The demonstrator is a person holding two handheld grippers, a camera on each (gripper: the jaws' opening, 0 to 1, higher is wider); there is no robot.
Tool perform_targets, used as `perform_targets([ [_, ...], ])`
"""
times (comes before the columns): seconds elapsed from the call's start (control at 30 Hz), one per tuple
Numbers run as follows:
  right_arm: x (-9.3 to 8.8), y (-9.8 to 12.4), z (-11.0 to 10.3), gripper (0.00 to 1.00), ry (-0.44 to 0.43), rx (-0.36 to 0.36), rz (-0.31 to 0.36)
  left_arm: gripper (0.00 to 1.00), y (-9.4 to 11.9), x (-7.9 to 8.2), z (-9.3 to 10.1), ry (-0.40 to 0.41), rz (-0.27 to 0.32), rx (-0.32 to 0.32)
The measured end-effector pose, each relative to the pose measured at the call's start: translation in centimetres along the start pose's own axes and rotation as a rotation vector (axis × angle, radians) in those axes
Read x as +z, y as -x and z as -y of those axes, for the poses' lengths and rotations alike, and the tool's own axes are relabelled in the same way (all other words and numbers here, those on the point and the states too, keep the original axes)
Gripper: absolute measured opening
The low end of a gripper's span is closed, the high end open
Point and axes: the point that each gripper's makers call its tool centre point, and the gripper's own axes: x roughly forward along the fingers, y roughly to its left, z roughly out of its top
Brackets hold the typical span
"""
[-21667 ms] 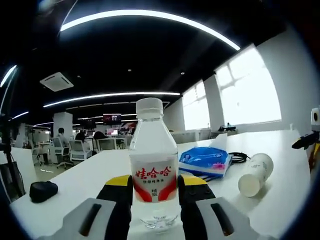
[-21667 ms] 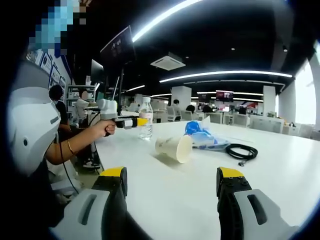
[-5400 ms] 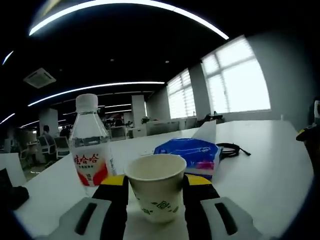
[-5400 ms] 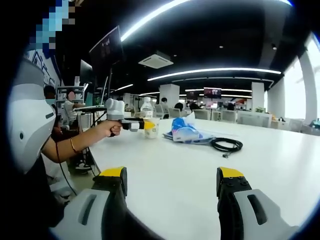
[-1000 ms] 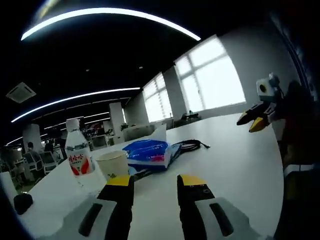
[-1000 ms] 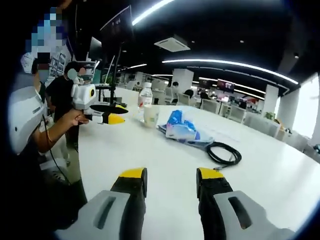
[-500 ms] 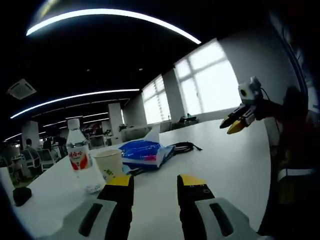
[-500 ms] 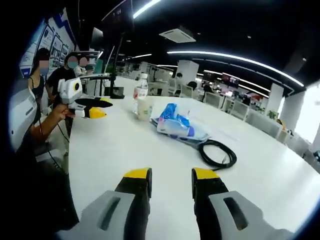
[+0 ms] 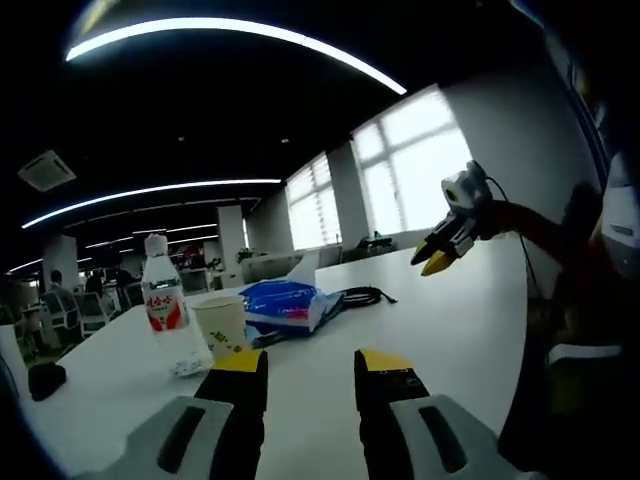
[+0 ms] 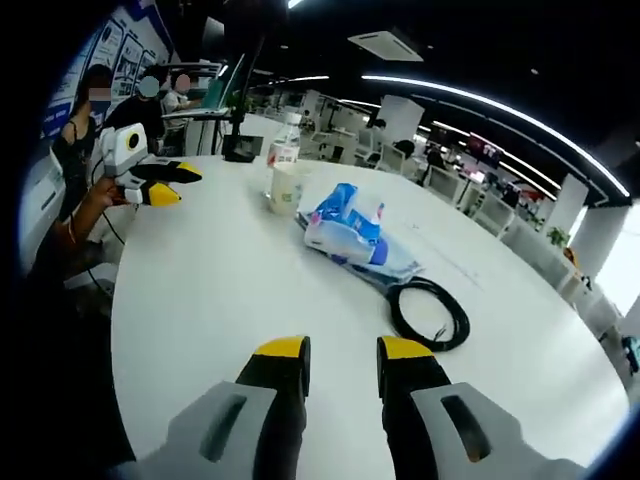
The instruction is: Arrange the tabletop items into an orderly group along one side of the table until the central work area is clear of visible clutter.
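White table (image 10: 250, 290) carries one bottle (image 9: 166, 310), one paper cup (image 9: 222, 325), one blue tissue pack (image 9: 285, 304) and one black cable coil (image 10: 428, 312). In the right gripper view the bottle (image 10: 283, 152), cup (image 10: 284, 188) and pack (image 10: 345, 235) sit in a row at the far side, cable just beyond the pack. In the left gripper view the cable (image 9: 362, 295) is partly hidden behind the pack; a small dark object (image 9: 45, 380) lies at the table's left edge, too dim to identify. Left tongs (image 9: 306, 365): jaws a narrow gap apart, holding nothing, over bare table. Right tongs (image 10: 340, 350): nearly closed, slim gap, nothing gripped. In the left gripper view the right tongs (image 9: 438, 255) are raised above the table. In the right gripper view the left tongs (image 10: 165, 182) hang near the table edge, short of the cup. Bottle label print unreadable. People stand in the background at left (image 10: 135, 110)
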Motion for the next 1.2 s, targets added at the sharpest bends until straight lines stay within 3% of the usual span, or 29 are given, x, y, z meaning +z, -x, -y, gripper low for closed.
perform_targets([
  [0.27,-0.7,-1.0,1.0,0.26,-0.008,0.000,-0.044,0.37,0.1,-0.1,0.3,0.002,-0.004,-0.019],
  [0.47,-1.1,-2.2,2.1,0.26,0.005,0.009,-0.085,0.44,0.1,0.0,2.0,-0.028,0.001,-0.058],
  [0.57,-1.1,-2.8,2.6,0.26,0.015,0.018,-0.102,0.49,0.0,0.1,2.5,-0.013,0.009,-0.081],
  [0.63,-1.3,-3.3,3.0,0.26,0.022,0.024,-0.127,0.51,-0.1,-0.5,3.3,0.012,-0.008,-0.138],
  [0.93,-1.5,-4.6,4.3,0.26,0.035,0.050,-0.174,0.65,-0.3,-0.5,3.0,-0.006,-0.018,-0.122],
  [1.2,-1.8,-6.9,6.2,0.25,-0.028,0.037,-0.157,0.64,-0.3,-0.6,2.2,0.024,-0.019,-0.081],
])
